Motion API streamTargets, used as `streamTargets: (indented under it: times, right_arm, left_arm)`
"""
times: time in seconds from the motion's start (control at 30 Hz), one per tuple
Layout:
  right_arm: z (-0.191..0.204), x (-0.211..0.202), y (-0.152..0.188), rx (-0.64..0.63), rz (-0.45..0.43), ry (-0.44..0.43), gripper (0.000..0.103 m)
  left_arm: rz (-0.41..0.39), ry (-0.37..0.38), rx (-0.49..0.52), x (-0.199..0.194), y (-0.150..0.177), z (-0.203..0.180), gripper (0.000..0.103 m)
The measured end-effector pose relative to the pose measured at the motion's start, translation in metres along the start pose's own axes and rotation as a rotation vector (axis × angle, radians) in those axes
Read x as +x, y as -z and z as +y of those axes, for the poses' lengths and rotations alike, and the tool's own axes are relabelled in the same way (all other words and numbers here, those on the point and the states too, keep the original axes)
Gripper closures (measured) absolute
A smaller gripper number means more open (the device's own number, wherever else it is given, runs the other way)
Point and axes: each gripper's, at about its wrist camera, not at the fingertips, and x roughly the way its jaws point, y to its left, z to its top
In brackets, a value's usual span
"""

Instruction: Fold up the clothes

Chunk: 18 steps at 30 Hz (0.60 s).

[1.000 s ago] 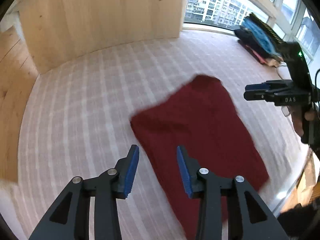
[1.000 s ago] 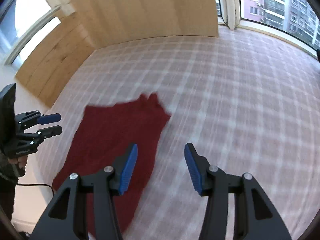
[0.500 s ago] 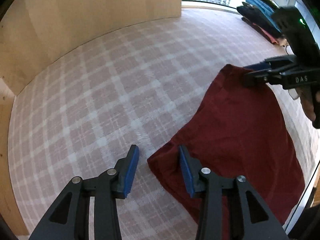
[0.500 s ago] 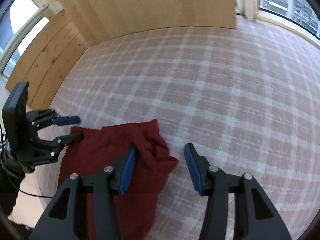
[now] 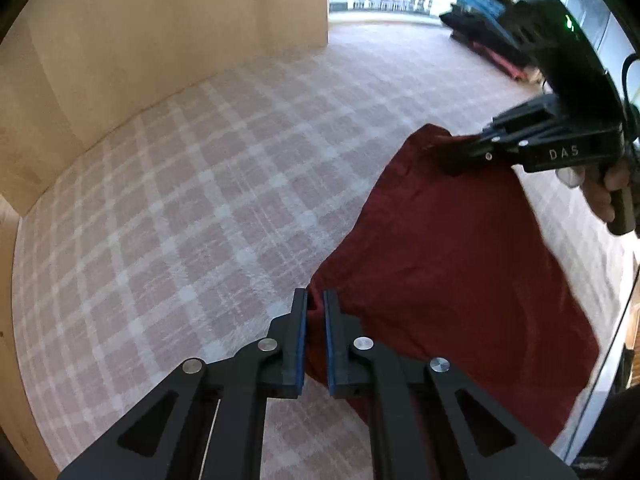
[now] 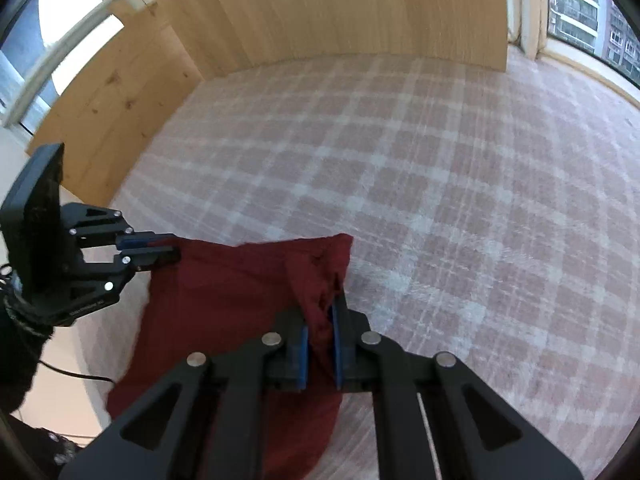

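Note:
A dark red garment point(image 5: 460, 272) lies on the pink checked cover point(image 5: 200, 208), with its near end hanging over the edge. In the left wrist view my left gripper point(image 5: 315, 300) has its jaws closing on the garment's left corner, and cloth sits pinched between the blue pads. My right gripper point(image 5: 452, 160), held by a hand, grips the far corner. In the right wrist view the right gripper point(image 6: 320, 314) is closing on a bunched fold of the garment point(image 6: 224, 304), pads pressed on it. The left gripper point(image 6: 172, 248) holds the other corner there.
Wooden wall panels point(image 5: 160, 32) border the cover at the back and left. A stack of folded clothes point(image 5: 480, 12) lies by the window at the far right. The cover's edge point(image 5: 612, 340) runs down the right side. A black cable point(image 6: 72, 374) trails below the left hand.
Both grippers came down onto the garment's two corners and went from open to shut on the cloth. The corners now lift slightly off the cover.

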Motion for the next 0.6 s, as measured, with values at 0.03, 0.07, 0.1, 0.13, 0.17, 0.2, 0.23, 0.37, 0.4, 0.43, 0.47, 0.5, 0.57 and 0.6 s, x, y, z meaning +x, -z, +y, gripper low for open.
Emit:
streamTargets:
  times: [0.03, 0.07, 0.1, 0.13, 0.17, 0.2, 0.23, 0.37, 0.4, 0.43, 0.47, 0.5, 0.57, 0.6]
  right_arm:
    - [0.003, -0.008, 0.001, -0.004, -0.019, -0.001, 0.094]
    - [0.007, -0.019, 0.002, -0.01, -0.041, -0.01, 0.094]
    - [0.01, -0.026, 0.003, -0.013, -0.058, -0.017, 0.094]
    - [0.015, -0.036, 0.005, -0.021, -0.08, -0.022, 0.094]
    - [0.021, -0.046, 0.009, -0.033, -0.106, -0.021, 0.094]
    - [0.027, -0.056, 0.014, -0.045, -0.132, -0.021, 0.094]
    - [0.033, -0.066, 0.019, -0.058, -0.157, -0.019, 0.094]
    - [0.064, -0.101, 0.06, -0.129, -0.253, 0.004, 0.094]
    - [0.068, -0.107, 0.073, -0.14, -0.264, 0.01, 0.094]
    - [0.072, -0.112, 0.084, -0.15, -0.275, 0.015, 0.094]
    - [0.075, -0.113, 0.093, -0.156, -0.282, 0.017, 0.094]
    - [0.079, -0.114, 0.102, -0.162, -0.29, 0.02, 0.094]
    - [0.082, -0.114, 0.114, -0.164, -0.296, 0.013, 0.094]
    - [0.083, -0.11, 0.115, -0.156, -0.289, 0.018, 0.094]
  left_arm:
    - [-0.016, 0.009, -0.009, -0.007, 0.001, 0.002, 0.096]
    - [-0.029, 0.016, -0.017, -0.015, 0.001, 0.003, 0.096]
    - [-0.046, 0.012, -0.019, -0.025, 0.002, 0.002, 0.096]
    - [-0.059, 0.002, -0.017, -0.033, 0.003, 0.0, 0.096]
    - [-0.068, -0.004, -0.015, -0.041, 0.004, -0.001, 0.096]
    - [-0.082, -0.008, -0.014, -0.05, 0.007, -0.005, 0.096]
    - [-0.103, -0.01, -0.013, -0.061, 0.01, -0.01, 0.096]
    - [-0.168, -0.005, 0.003, -0.087, 0.024, -0.036, 0.096]
    - [-0.179, -0.005, 0.009, -0.095, 0.031, -0.043, 0.096]
    - [-0.186, -0.01, 0.019, -0.1, 0.039, -0.051, 0.096]
    - [-0.189, -0.015, 0.03, -0.103, 0.044, -0.058, 0.096]
    - [-0.189, -0.019, 0.038, -0.106, 0.049, -0.064, 0.096]
    - [-0.181, -0.015, 0.044, -0.111, 0.061, -0.075, 0.096]
    - [-0.174, -0.001, 0.03, -0.115, 0.067, -0.077, 0.096]
